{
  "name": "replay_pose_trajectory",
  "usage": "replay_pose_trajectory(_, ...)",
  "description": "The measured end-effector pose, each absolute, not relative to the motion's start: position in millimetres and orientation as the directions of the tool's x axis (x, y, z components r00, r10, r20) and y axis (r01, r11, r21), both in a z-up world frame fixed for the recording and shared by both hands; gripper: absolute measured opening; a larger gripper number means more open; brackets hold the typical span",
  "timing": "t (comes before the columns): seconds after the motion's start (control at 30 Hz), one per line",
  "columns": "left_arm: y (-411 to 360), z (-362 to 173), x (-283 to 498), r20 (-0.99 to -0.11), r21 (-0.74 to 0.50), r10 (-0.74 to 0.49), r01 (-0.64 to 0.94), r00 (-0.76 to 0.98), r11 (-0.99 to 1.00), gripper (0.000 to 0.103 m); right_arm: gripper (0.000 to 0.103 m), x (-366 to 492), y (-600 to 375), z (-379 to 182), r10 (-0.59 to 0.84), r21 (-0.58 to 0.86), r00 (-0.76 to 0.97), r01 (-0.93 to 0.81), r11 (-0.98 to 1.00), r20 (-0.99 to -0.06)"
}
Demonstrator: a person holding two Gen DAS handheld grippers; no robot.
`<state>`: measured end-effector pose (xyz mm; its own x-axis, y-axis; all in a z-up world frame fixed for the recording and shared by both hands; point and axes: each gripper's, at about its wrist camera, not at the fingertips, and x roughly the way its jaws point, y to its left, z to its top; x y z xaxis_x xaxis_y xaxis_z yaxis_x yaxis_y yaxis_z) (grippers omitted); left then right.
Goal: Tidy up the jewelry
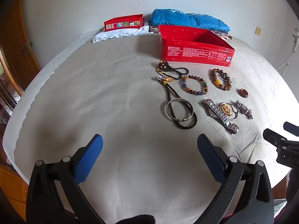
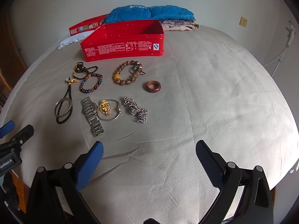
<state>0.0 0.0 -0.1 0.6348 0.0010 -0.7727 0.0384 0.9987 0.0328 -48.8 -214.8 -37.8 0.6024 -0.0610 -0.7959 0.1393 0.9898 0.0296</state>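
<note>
Left gripper (image 1: 149, 141): nearest to us at the bottom of its own view, blue pads spread wide apart, nothing between them, bare sheet under it.
Right gripper (image 2: 148, 146): same at the bottom of its view, fingers wide apart and empty; we see it again at the right edge of the left view.
Bed sheet (image 2: 214, 93): pale grey, creased; all the jewelry lies on it.
Red tin (image 2: 123, 43): open and empty, upper centre of the right view, just above the jewelry.
Bead bracelets: a multicoloured one (image 2: 91, 83) left of a brown one (image 2: 128, 72).
Dark bead string (image 1: 169, 71): touching the front of the tin in the left view.
Wooden ring (image 2: 152, 86): right of the bracelets, apart from them.
Watch (image 2: 92, 113): centre left, beside a silver bangle (image 2: 109, 110) with a gold pendant (image 2: 105, 108) inside it.
Sparkly clip (image 2: 136, 109): right of the bangle.
Cord loop (image 1: 176, 104): a second bangle (image 1: 179, 109) lies over it.
Blue quilt (image 1: 188, 20): folded behind the tin, at the wall.
</note>
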Motion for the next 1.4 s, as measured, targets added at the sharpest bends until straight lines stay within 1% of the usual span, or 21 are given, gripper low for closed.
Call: replay_pose_trajectory(1.4, 0.3, -0.6, 0.4, -0.771, 0.038, 0.005, 0.038, 0.636, 0.999, 0.100, 0.099, -49.1, -216.8, -38.3, -0.057, 0.035, 0.603, 0.139, 0.990, -0.796)
